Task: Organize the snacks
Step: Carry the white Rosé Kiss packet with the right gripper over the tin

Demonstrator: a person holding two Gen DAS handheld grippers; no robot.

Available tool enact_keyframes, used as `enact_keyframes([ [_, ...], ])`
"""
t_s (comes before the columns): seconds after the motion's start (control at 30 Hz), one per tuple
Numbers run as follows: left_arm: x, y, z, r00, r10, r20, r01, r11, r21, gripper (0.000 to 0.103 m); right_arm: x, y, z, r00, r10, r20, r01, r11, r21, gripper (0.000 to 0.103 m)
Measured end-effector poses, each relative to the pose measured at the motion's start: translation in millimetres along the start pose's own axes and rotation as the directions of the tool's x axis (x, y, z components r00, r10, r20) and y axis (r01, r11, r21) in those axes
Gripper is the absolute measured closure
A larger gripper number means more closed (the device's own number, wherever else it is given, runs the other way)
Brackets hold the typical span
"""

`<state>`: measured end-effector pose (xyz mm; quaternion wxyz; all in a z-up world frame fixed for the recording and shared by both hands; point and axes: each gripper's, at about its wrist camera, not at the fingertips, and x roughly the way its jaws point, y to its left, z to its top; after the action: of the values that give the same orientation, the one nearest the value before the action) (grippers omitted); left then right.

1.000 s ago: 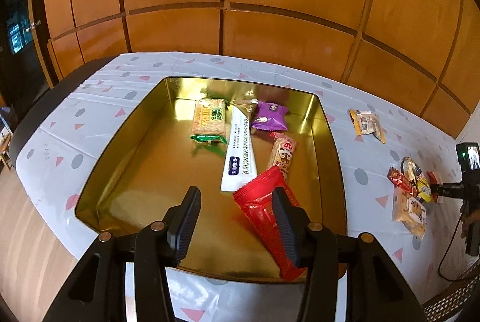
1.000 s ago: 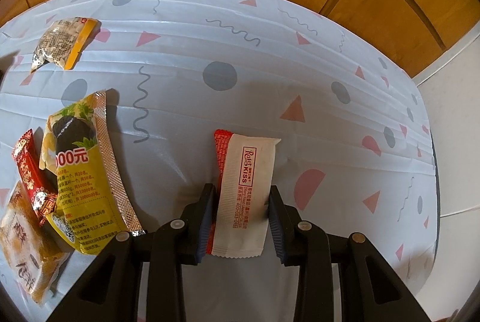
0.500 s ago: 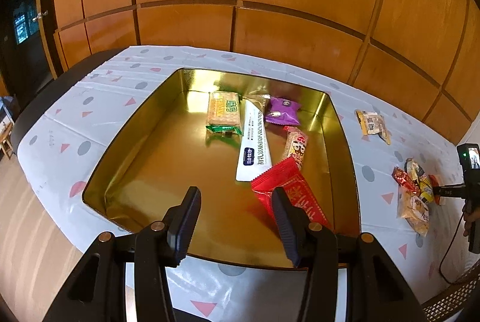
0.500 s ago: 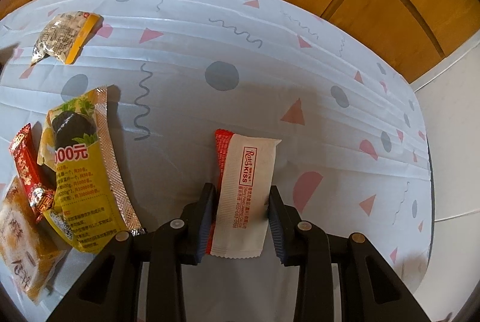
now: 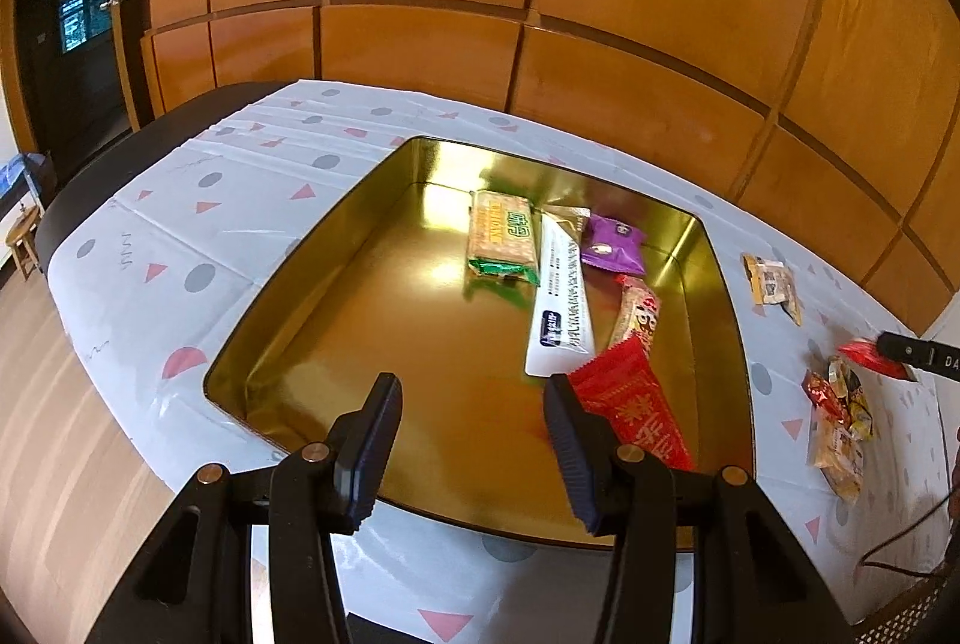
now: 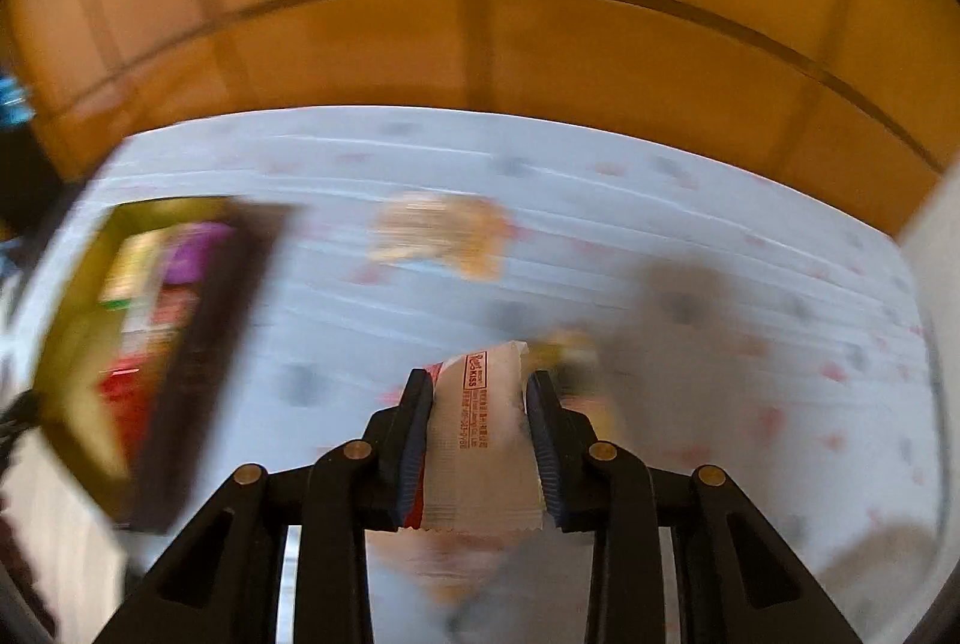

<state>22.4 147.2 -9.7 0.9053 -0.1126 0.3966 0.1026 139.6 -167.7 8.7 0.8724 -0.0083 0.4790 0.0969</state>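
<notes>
A gold tray on the patterned tablecloth holds several snacks: a green cracker pack, a white bar, a purple packet and a red packet. My left gripper is open and empty above the tray's near edge. My right gripper is shut on a white and red snack packet, held above the table. The right wrist view is blurred; the tray shows at its left. The right gripper's tip shows at the far right of the left wrist view.
Loose snacks lie on the cloth right of the tray: a small yellow packet and a pile of packets. Wooden wall panels stand behind the table. The table's left and near edges drop to a wood floor.
My right gripper has lifted the white and red packet off the table and swung left toward the tray. My left gripper has drawn back and up from the tray.
</notes>
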Motion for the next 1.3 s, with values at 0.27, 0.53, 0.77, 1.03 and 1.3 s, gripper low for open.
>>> enact_keyframes([
  [0.27, -2.0, 5.2, -0.3, 1.0, 0.002, 0.004, -0.002, 1.0, -0.006, 0.053, 14.0, 122.3, 9.3, 0.967, 0.255, -0.03, -0.256, 0.959, -0.118, 0.07],
  [0.53, 0.8, 10.3, -1.2, 1.0, 0.002, -0.004, -0.002, 1.0, -0.015, 0.053, 38.4, 163.5, 4.6, 0.968, 0.243, -0.065, -0.251, 0.954, -0.162, 0.07],
  [0.77, 2.0, 8.8, -2.5, 1.0, 0.004, -0.005, -0.005, 1.0, -0.008, 0.053, 51.1, 174.6, -0.4, 0.968, 0.235, -0.084, -0.247, 0.952, -0.18, 0.07],
  [1.03, 1.7, 5.1, -4.7, 1.0, 0.007, -0.003, -0.007, 1.0, 0.009, 0.053, 50.6, 179.2, -6.5, 0.977, 0.205, -0.057, -0.213, 0.952, -0.218, 0.07],
  [1.3, -0.8, 0.4, -5.6, 1.0, 0.003, 0.002, -0.003, 1.0, 0.019, 0.053, 45.6, 174.4, -11.8, 0.969, 0.238, -0.068, -0.247, 0.952, -0.183, 0.07],
])
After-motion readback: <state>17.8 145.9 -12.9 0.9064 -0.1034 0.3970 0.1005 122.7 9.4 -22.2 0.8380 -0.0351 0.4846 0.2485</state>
